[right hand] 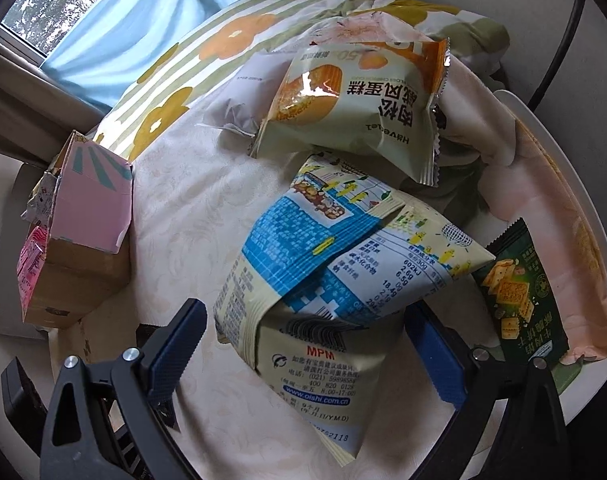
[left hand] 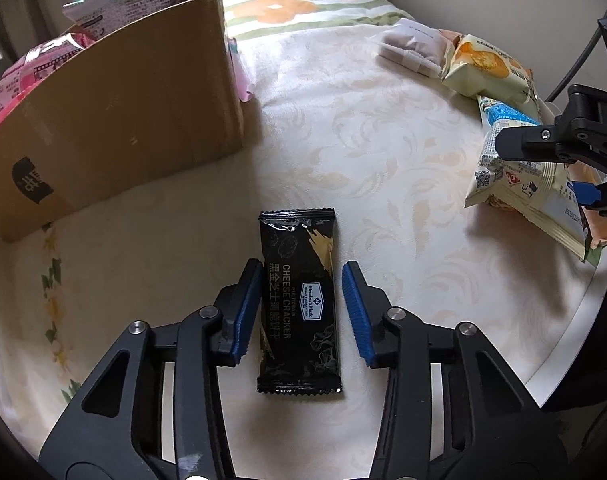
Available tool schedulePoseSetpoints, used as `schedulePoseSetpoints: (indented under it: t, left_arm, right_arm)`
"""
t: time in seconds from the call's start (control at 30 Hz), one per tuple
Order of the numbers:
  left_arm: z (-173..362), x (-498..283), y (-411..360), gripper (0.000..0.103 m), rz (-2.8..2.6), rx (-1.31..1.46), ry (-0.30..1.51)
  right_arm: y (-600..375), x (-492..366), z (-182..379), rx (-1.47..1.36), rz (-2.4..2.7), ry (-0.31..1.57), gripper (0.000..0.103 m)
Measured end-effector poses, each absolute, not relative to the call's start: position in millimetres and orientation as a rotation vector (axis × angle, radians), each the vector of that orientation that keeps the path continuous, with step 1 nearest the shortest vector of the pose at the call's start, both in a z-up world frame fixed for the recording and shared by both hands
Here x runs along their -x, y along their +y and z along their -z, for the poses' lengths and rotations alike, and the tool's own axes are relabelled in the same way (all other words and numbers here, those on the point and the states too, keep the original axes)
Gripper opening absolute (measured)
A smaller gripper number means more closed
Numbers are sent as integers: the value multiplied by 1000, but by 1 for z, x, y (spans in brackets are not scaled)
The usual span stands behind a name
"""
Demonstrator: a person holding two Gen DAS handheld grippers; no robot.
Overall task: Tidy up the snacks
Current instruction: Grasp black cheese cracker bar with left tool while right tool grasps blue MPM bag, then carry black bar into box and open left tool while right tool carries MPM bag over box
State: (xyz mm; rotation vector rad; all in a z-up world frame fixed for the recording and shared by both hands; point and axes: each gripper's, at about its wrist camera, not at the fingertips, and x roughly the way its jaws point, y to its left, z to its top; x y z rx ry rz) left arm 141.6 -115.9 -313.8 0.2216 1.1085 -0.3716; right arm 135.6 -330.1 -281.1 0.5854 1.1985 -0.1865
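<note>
counter (left hand: 383, 128) under a cream patterned cloth carries everything. cardboard box (left hand: 115, 120) stands at its far left, stuffed with pink and white snack packets that poke over the rim. pile of snack bags lies on the right side: an orange-and-cream cake bag (right hand: 355, 108) at the back, a blue-and-cream snack bag (right hand: 323, 280) in front of it, and a dark green cracker packet (right hand: 519, 300) at the right edge, partly under the blue-and-cream one. black cheese cracker packet (left hand: 299, 304) lies flat on the cloth alone, well apart from the pile and just in front of the box.

left gripper (left hand: 303, 312) points down over the cracker packet, its jaws straddling the packet's long sides; the left pad touches the wrapper edge, the right pad shows a sliver of cloth, so no grasp yet. right gripper (right hand: 303, 348) has its jaws spread wide, one on each side of the blue-and-cream snack bag, not squeezing it.
</note>
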Motion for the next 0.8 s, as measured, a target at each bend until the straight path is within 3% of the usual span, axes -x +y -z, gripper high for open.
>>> schedulePoseSetpoints:
  t: [0.1, 0.7, 0.8]
  left_arm:
    - [313, -141, -120, 28, 376, -233, 1110]
    - [302, -141, -113, 28, 404, -203, 1120]
    - [300, -140, -110, 28, 399, -200, 1116]
  right_arm:
    - [-333, -136, 285, -605, 198, 1202, 99]
    - [-345, -140, 290, -713, 260, 1173, 99]
    - [-343, -137, 288, -680, 263, 1165, 90]
